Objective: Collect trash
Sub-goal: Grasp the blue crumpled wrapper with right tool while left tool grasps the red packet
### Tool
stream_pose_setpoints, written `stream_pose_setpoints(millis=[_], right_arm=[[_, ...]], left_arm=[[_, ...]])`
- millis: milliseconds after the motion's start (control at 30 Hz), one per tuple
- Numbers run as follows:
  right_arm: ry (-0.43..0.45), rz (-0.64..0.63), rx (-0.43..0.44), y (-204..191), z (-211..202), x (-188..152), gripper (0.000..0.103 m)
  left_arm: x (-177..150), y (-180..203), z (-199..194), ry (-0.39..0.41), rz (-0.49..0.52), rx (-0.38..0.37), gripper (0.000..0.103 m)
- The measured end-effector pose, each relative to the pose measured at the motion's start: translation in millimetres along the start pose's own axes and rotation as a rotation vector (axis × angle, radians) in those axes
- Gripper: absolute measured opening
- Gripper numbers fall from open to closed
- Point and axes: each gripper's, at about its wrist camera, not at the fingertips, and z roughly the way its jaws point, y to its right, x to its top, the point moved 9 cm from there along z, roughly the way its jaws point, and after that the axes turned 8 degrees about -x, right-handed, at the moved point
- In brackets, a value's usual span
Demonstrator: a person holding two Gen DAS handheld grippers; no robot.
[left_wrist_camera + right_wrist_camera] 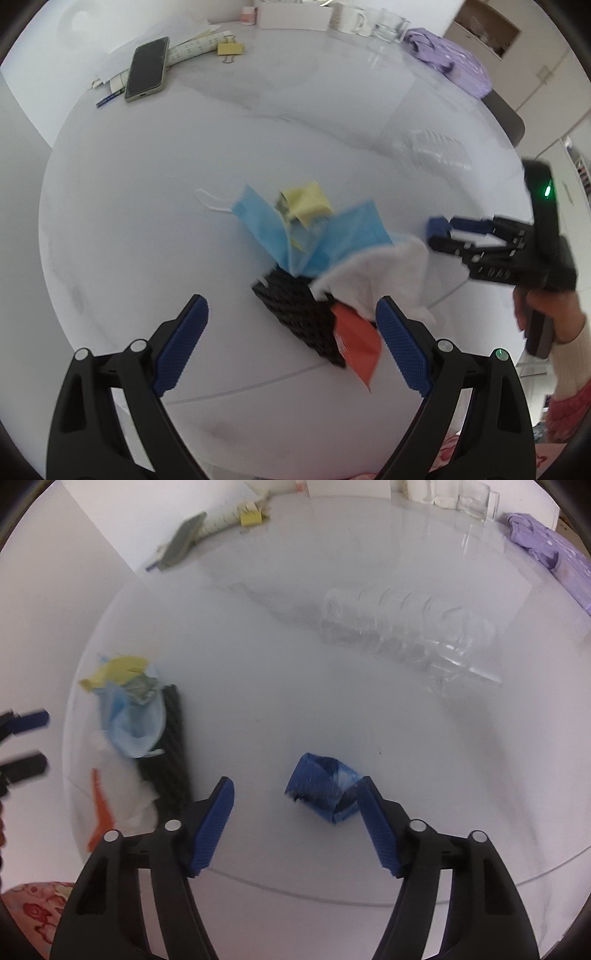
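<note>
Below both grippers a round white worktop [147,221] was seen, and the places that follow are given from the black woven mat [306,317] lying on it. Heaped on and around that mat was the trash: a blue face mask [258,225] draped over its far end, a crumpled yellow note [306,201] on top of the mask, a white tissue [384,273] spread over its right side, and an orange wrapper [358,347] lying on its near right corner. The left gripper [291,343] was held above the near end of the mat, its fingers [181,347] spread wide apart with nothing pressed between them. To the right of the mat, well apart from the heap, a small blue folded paper [321,790] lay on the worktop. The right gripper [295,827] was held over that paper with its fingers [214,827] apart; the right finger stood just beside the paper's edge, but contact could not be told through the blur. Farther right and behind the mat a clear plastic bottle [406,635] lay on its side. At the far edge, beyond the mat, a phone [146,68], papers, a yellow binder clip [231,48], cups and a purple cloth [454,62] were seen.
</note>
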Motion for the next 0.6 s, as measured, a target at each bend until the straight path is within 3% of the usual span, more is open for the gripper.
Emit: stream_pose_setpoints(millis=[100,300,467,600], right_arm=[[-0.012,-0.025,-0.036,1.3,8.0,-0.2,0.065],[-0.017,-0.049,-0.091,14.5,7.1,-0.9,0.042],[-0.011,-0.059,-0.096,22.8,2.8,-2.4,0.039],[-0.006,-0.059,-0.089,21.8,0.9,0.6,0.035]], left_arm=[[4.3,0.2,3.7,-0.025,0.020,-0.036,0.088],[-9.1,19.3,15.1,-0.087,0.086,-0.119,0.088],[-33.3,41.8,28.2,-0.140,0.098,-0.169,0.088],[-48.1,51.2,38.8,-0.156,0.048,-0.213,0.087]])
